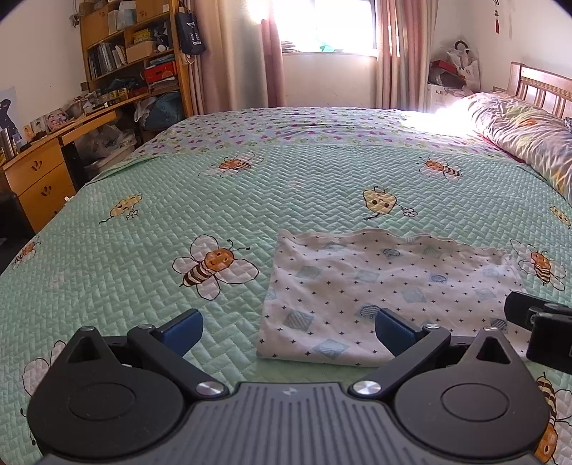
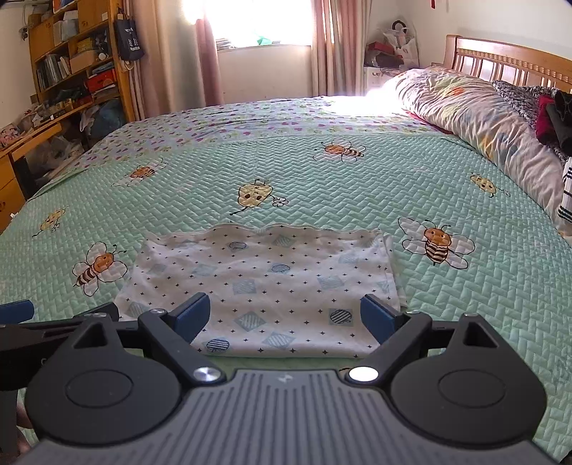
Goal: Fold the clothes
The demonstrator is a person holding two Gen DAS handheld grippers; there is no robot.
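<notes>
Window (image 1: 321, 25) blown out by daylight — sharp frames, edges fisheye-bent.

Left gripper (image 1: 287, 331): matte black body, two round lobes with raised discs, triangular cutouts above them, angled black link arms pinned by silver screws. Fingers (image 1: 182, 331) tipped with blue pads. Centre plate is grey, ribbed with vertical grooves, tiny light mark at its top edge.

Right gripper (image 2: 286, 318): same build, black lobes, triangular cutouts, silver pivot screws, one glinting bright. Blue pads (image 2: 193, 314) on both fingers, grey ribbed centre plate with the same small mark. Small silver screws also sit at the finger joints.
</notes>
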